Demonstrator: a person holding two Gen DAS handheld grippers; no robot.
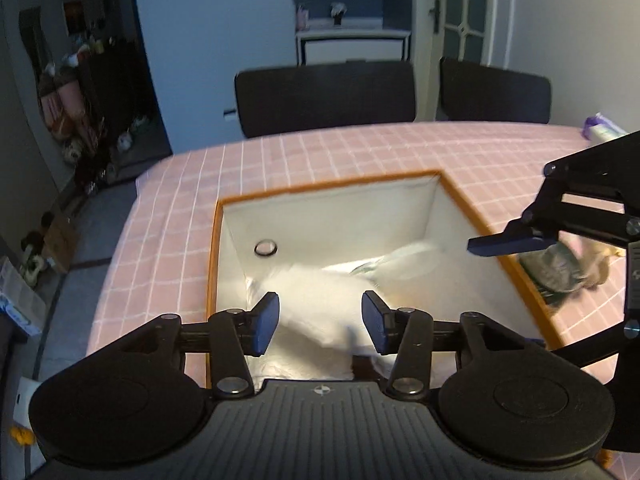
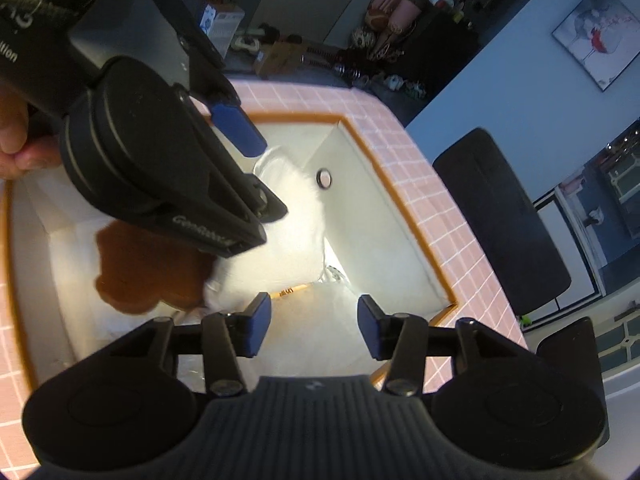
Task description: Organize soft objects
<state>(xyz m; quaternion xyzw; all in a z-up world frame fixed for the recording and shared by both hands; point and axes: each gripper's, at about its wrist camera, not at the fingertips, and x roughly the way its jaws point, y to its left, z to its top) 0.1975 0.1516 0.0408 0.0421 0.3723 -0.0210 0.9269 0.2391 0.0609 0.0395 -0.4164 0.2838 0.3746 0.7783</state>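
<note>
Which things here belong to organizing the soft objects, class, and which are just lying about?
Job in hand:
- white fabric bin
- white fluffy item in it
- brown soft piece in it
- left gripper, open
- right gripper, open

Lying about:
- dark chairs
- wall picture
- pink checked tablecloth

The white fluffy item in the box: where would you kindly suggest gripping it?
Probably from above, pinching the raised edge of the white fluffy item near the box wall's ring. It lies slumped and soft, and the open left gripper is already over it.
</note>
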